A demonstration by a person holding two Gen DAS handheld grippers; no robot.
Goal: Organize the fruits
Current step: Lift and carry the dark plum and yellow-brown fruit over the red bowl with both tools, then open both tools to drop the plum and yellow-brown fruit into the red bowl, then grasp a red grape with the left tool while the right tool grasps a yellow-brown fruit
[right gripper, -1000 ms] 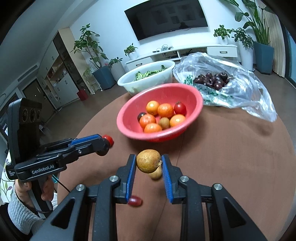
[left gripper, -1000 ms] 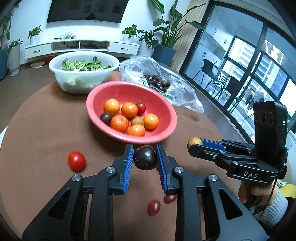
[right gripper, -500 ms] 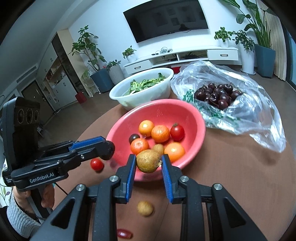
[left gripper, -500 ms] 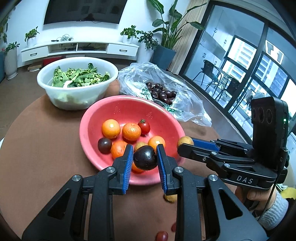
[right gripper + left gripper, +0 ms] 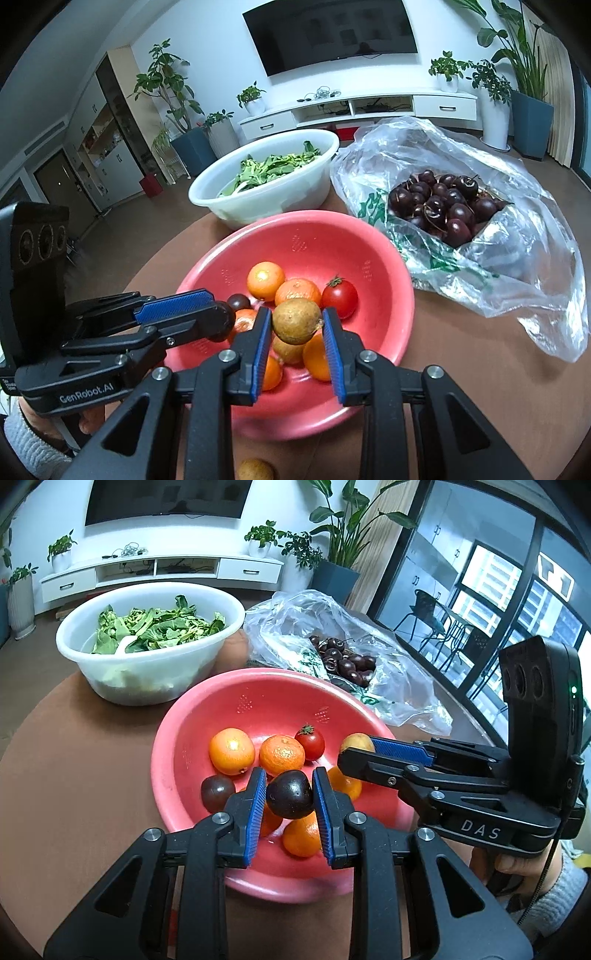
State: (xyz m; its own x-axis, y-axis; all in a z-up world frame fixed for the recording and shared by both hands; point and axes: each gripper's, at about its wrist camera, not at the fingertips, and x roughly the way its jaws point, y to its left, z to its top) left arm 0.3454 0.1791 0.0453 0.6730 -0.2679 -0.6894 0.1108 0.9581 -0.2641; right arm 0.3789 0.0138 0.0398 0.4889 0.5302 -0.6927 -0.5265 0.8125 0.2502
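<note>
My left gripper (image 5: 290, 794) is shut on a dark purple fruit (image 5: 290, 794) and holds it above the near part of the red bowl (image 5: 258, 698). My right gripper (image 5: 296, 322) is shut on a brown round fruit (image 5: 296, 320) over the same bowl (image 5: 332, 229). The bowl holds several oranges (image 5: 231, 750), a red tomato (image 5: 310, 740) and a dark fruit (image 5: 217, 792). Each gripper shows in the other's view, the right one (image 5: 356, 743) to the right, the left one (image 5: 218, 317) to the left.
A white bowl of greens (image 5: 147, 642) stands behind the red bowl. A clear plastic bag of cherries (image 5: 443, 210) lies at the back right. Another brown fruit (image 5: 255, 469) lies on the brown table (image 5: 74, 775) in front of the bowl.
Both grippers have moved forward with their fruits, from in front of the red bowl to above its inside. Both stay shut.
</note>
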